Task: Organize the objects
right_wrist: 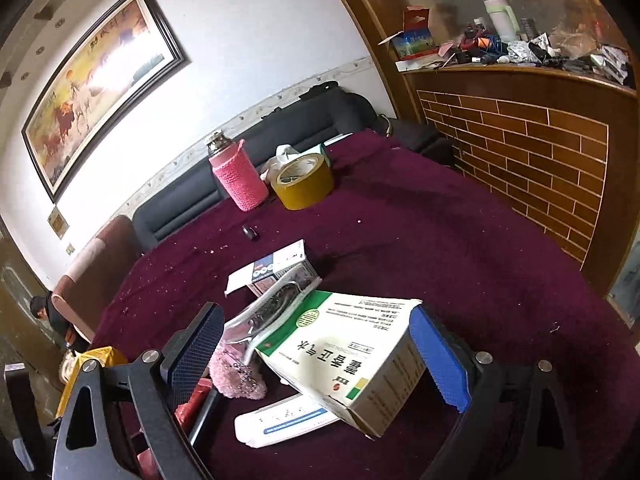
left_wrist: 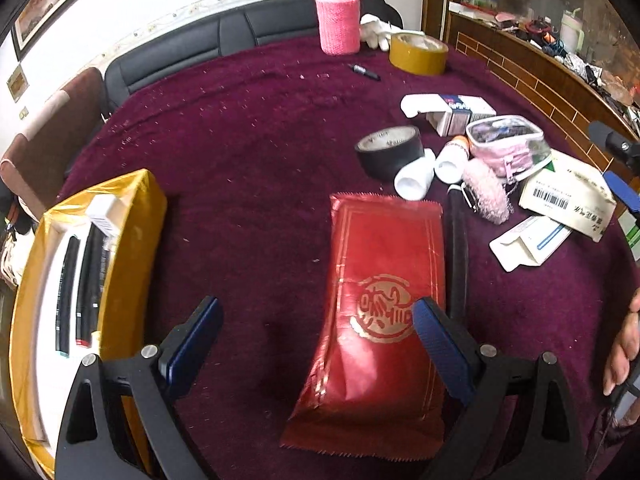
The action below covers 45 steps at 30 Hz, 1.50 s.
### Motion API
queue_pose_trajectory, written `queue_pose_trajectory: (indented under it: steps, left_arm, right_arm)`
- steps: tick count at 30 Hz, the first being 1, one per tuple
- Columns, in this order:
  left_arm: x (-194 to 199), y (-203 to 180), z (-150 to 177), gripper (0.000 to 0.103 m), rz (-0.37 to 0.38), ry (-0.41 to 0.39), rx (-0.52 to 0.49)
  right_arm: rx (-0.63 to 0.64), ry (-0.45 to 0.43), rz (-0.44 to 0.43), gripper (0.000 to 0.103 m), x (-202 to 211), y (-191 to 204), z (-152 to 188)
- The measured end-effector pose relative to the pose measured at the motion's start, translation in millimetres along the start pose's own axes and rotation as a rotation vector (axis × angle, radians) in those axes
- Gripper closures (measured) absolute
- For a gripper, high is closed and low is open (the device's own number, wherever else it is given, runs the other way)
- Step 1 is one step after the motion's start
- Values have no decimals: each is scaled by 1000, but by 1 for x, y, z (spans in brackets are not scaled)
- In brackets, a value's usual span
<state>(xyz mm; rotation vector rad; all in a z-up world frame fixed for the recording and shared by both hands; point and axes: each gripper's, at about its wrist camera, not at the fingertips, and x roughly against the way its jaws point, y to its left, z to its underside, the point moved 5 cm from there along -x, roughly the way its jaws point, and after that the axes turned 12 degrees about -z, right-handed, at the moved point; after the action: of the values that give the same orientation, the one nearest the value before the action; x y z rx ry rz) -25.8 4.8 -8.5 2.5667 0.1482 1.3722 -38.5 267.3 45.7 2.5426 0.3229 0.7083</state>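
Observation:
A red foil packet (left_wrist: 380,320) lies on the maroon tablecloth (left_wrist: 248,152). My left gripper (left_wrist: 316,344) is open around its near half, with the right finger (left_wrist: 440,352) at its edge. A yellow box (left_wrist: 80,280) holding pens stands at the left. My right gripper (right_wrist: 316,356) is open around a white and green medicine box (right_wrist: 352,356), which also shows in the left wrist view (left_wrist: 568,196). A pink furry pouch (right_wrist: 236,376) and a clear zip pouch (right_wrist: 272,304) lie beside it.
Black tape (left_wrist: 390,150), two white bottles (left_wrist: 416,176), a flat white carton (left_wrist: 528,240) and a blue and white box (left_wrist: 456,110) clutter the right. A pink-sleeved flask (left_wrist: 340,16), yellow tape (left_wrist: 418,52) and a marker (left_wrist: 364,72) sit far back. A brick counter (right_wrist: 520,152) stands right.

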Motion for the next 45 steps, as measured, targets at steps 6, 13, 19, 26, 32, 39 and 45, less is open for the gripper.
queue_pose_trajectory:
  steps: [6,13,19,26,32,39,45]
  left_arm:
    - [-13,-8,-7,3,44,-5,18]
    - [-21,-29,-7,9,113,8,-39]
    - [-5,-58,3,46,161,-46,-142]
    - [-12,-59,3,40,151,-20,-131]
    - [-7,-54,1,46,164,-48,-88]
    - [25,-17,17,48,182,-75,-4]
    - [46,18,31,48,120,-111,49]
  right_arm:
    - [23,8,13,6,-1,2,4]
    - [17,16,19,5,-3,1,5]
    - [22,26,26,3,-5,1,7]
    - [24,34,33,3,-8,0,8]
    - [41,40,52,2,-11,0,9]
    - [99,11,117,2,-9,4,9]
    - [177,-2,197,2,-9,15,13]
